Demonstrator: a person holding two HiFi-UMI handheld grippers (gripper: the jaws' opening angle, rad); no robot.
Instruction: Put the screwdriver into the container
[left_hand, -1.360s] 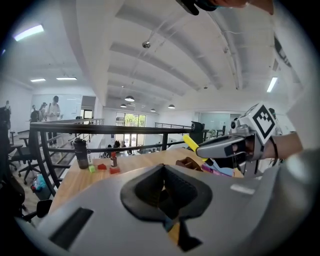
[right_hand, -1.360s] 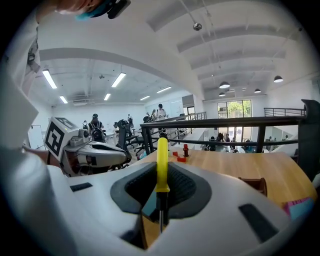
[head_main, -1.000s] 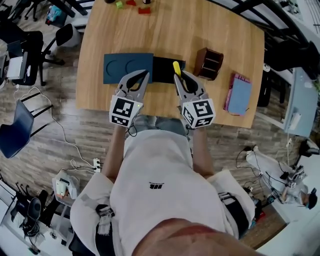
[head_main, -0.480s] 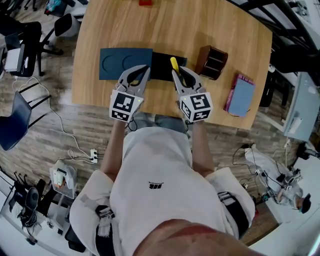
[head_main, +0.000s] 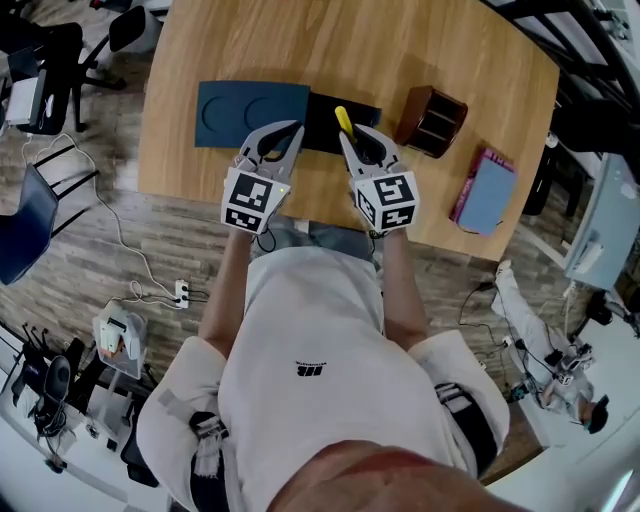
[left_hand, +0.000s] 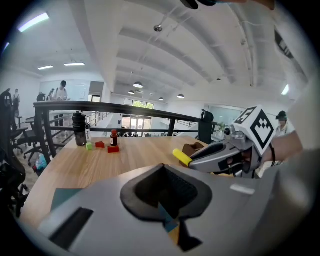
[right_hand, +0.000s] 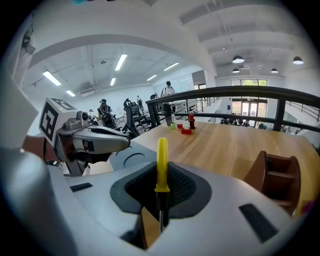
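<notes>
- The right gripper (head_main: 364, 146) is clamping the screwdriver (right_hand: 161, 162) by its dark shaft, with the yellow handle sticking up past the jaws.
- The left gripper (head_main: 282, 140) is hanging just beside it on its left, jaws drawn together on nothing.
- Both are hovering over the near edge of the table (head_main: 420, 40), with bare wood lying open ahead, beyond the teal mat (head_main: 225, 105).
- The brown container (head_main: 432, 120) is standing ahead and to the right of the right gripper, apart from it; its compartments are showing too dark to tell what is in them.

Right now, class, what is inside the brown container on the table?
Only dark dividers show in the brown container; nothing sticks out. The screwdriver is outside it, held in the right gripper. Compartment bottoms are hidden.
</notes>
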